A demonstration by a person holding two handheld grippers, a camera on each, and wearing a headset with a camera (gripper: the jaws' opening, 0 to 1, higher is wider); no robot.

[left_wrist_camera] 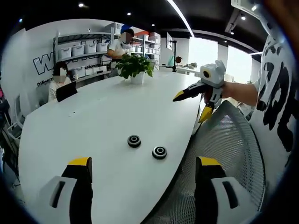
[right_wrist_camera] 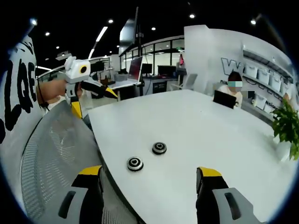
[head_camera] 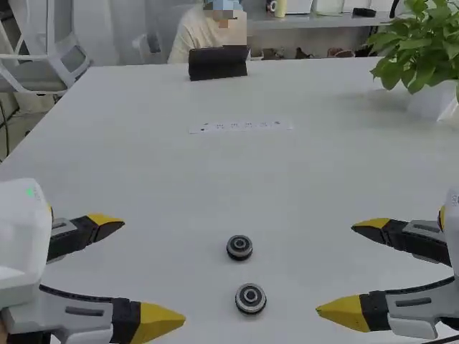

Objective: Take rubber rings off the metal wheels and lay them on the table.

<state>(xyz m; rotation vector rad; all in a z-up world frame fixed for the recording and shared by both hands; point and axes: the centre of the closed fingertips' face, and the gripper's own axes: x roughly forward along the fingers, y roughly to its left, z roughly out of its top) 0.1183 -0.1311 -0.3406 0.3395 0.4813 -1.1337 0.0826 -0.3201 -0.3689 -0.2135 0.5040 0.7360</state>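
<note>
Two metal wheels, dark rubber rings on, sit near the white table's front edge between left gripper and right gripper, both jaws spread and empty; plant, laptop far end, office shelves behind.

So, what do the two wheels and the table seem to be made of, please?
The far wheel and near wheel show shiny silvery hubs, likely metal, inside matte black bands, probably rubber. The table looks matte, pale grey, perhaps laminate.
</note>
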